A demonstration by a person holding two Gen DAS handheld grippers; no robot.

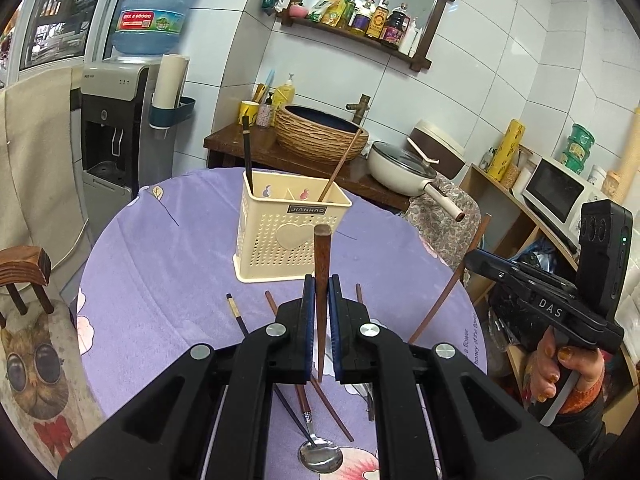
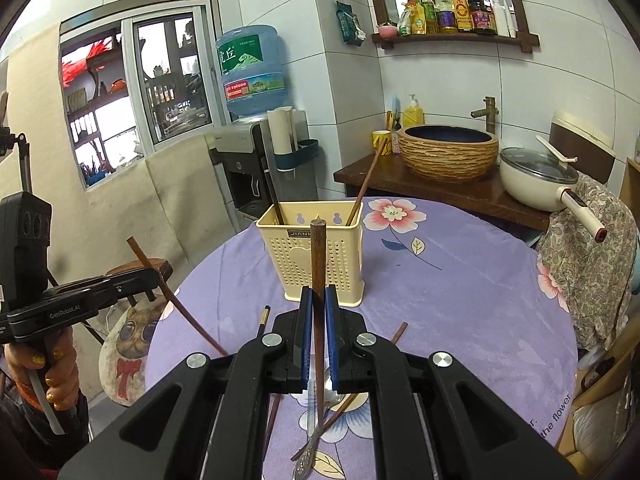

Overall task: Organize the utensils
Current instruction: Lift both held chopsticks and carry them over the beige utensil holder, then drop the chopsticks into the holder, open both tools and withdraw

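1. The left tongs [image 1: 320,292] are clenched on a brown chopstick [image 1: 321,264], held upright above the desk [image 1: 160,280].
2. The right tongs [image 2: 319,304] grasp a second brown chopstick [image 2: 319,264] the same way, thick end up.
3. A cream utensil holder [image 1: 288,224] stands on the purple cloth beyond both tongs, with a dark chopstick [image 1: 247,148] and a brown one [image 1: 340,164] leaning inside.
4. A metal spoon [image 1: 320,456] and loose chopsticks [image 1: 236,314] lie on the desk under the tongs.

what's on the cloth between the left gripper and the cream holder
In the left wrist view, ends of loose chopsticks lie on the purple cloth between the left gripper and the cream holder; otherwise bare.
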